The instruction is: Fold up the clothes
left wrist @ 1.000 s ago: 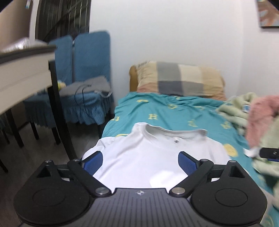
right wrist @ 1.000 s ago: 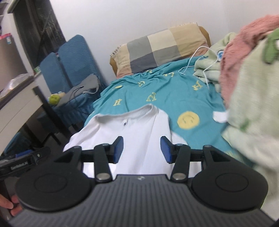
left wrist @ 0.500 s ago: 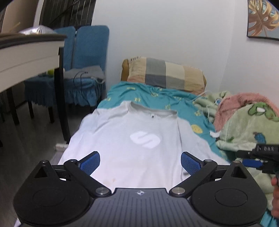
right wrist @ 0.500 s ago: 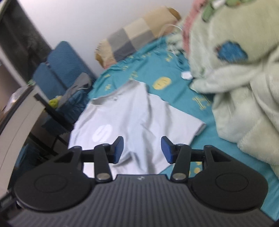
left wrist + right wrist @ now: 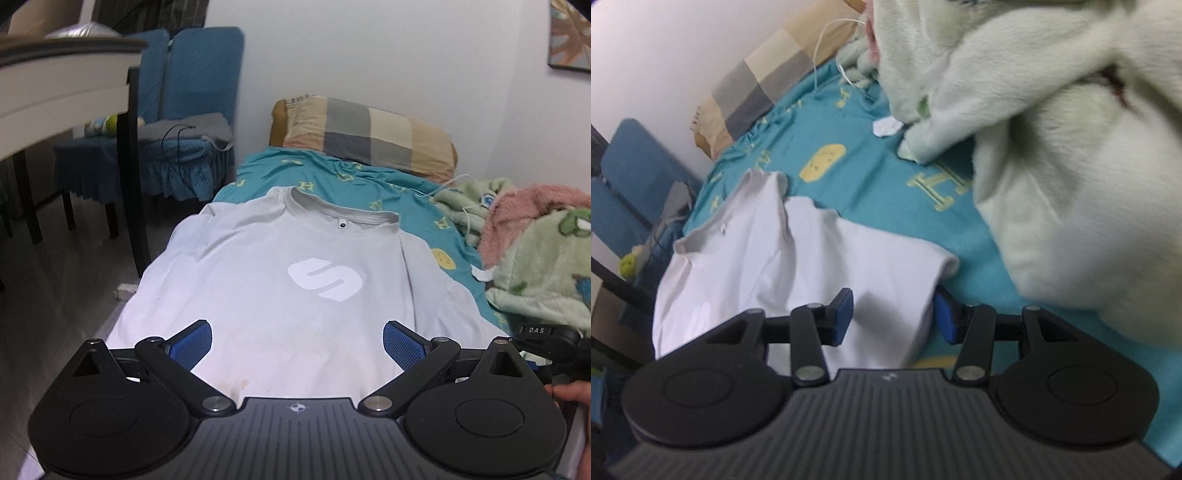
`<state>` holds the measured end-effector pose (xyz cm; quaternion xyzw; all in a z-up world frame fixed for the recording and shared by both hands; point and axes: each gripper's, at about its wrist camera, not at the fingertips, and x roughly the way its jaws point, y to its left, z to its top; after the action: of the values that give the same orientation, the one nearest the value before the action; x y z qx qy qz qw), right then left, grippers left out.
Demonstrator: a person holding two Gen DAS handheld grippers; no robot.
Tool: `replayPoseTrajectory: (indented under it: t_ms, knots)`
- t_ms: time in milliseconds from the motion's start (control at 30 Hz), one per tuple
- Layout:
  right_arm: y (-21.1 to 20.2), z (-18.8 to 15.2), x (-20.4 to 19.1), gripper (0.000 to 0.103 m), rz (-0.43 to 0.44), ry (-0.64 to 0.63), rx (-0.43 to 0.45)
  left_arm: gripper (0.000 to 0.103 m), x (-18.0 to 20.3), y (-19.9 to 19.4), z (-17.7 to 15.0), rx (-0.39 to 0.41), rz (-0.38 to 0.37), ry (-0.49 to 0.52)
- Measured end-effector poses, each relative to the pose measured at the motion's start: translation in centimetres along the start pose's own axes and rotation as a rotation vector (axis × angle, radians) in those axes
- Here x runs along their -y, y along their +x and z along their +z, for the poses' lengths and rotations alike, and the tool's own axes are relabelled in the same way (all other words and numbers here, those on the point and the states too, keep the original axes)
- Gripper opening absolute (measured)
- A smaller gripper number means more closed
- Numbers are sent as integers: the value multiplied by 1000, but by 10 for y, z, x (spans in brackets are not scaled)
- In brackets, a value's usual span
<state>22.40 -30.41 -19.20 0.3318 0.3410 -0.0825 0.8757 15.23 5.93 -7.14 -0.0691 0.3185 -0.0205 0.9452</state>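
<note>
We hold the left gripper point(image 5: 297, 341) spread wide above the white T-shirt point(image 5: 295, 295) lying flat ahead, while our right gripper point(image 5: 893, 314), jaws apart, straddles its sleeve edge point(image 5: 923, 280), likely to start folding.

The room light is soft and even, a little dim and cool. The white t-shirt point(image 5: 280, 280) looks brightest near its lower edge, almost washed out. The floor point(image 5: 55, 295) beside the bed stays dark. Both views bend strongly at the edges from the fisheye lens. In the right wrist view the fluffy blanket point(image 5: 1071, 147) is blurred, and the picture is tilted.
</note>
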Motion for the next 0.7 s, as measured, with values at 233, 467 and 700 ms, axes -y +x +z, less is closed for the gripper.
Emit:
replayPoseTrajectory:
  t_ms: [233, 467, 700]
  knots:
    - [14, -1, -19, 8, 47, -67, 15, 100, -18, 22, -1, -52, 13, -93]
    - [-21, 41, -41, 7, 58, -99, 180, 100, -19, 17, 3, -31, 28, -112]
    - [-51, 122, -43, 7, -51, -140, 325, 100, -22, 13, 11, -17, 30, -137]
